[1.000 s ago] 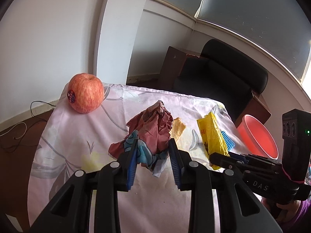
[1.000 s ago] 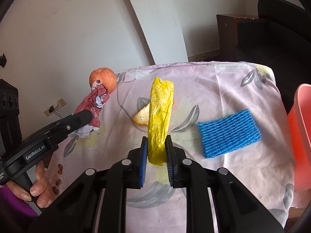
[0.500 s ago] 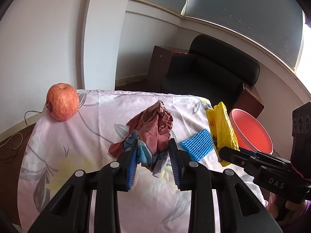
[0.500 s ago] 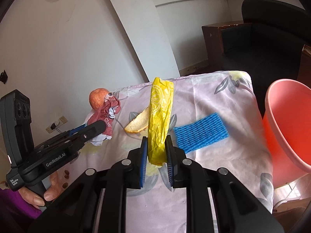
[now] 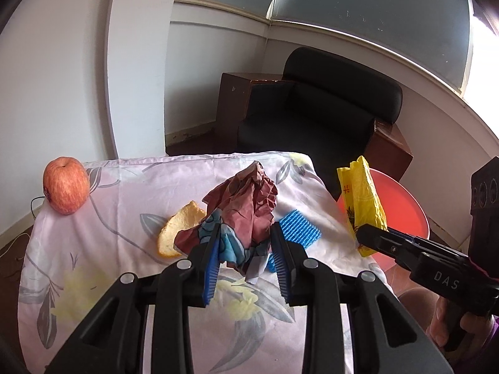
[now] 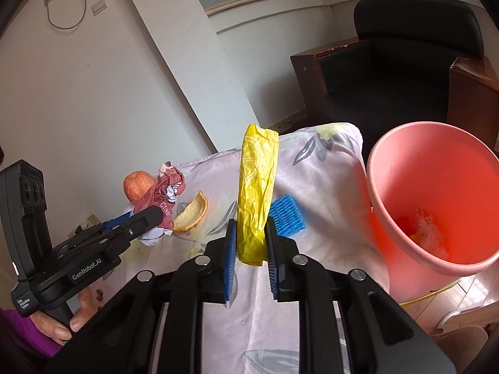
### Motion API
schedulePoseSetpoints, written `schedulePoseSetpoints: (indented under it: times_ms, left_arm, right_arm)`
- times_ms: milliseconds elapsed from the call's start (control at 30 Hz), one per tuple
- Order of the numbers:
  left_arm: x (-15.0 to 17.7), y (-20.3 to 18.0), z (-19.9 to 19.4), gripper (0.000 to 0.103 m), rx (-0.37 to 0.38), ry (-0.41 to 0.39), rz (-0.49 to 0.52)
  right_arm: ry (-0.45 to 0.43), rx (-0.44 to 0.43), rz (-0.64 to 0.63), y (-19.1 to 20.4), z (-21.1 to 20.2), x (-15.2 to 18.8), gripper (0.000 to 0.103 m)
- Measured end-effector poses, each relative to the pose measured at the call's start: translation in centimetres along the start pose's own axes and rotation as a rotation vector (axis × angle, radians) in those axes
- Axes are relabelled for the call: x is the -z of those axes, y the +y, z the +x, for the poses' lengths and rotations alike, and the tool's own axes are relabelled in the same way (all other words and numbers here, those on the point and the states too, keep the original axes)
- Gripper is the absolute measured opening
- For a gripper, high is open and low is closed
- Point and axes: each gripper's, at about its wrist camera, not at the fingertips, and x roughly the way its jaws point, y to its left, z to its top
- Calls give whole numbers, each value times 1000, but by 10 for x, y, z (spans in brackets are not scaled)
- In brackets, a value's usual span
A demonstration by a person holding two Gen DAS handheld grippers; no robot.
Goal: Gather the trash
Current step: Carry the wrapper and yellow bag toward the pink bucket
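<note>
Jaws of the right gripper [image 6: 249, 243] clamp a yellow wrapper [image 6: 256, 196] beside the pink bin [image 6: 405, 249]; the left gripper [image 5: 246, 255] pinches a crumpled maroon wrapper [image 5: 246, 205] above the tabletop [image 5: 124, 249]. Released early, either could miss the bin.

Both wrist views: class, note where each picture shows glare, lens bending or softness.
Left wrist view: the window burns out white at top right and its frame curves strongly. Right wrist view: the pink bin glows over-bright inside, its near rim is soft, and black corners frame the picture.
</note>
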Motion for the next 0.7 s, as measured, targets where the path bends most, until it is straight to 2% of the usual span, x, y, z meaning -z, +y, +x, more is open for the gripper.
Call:
schedulePoseSetpoints:
  times_ms: [700]
  left_arm:
    - [-17,-59,28,30,56,19,105]
  right_arm:
    - [-70,80,94,-51,-28,-1,18]
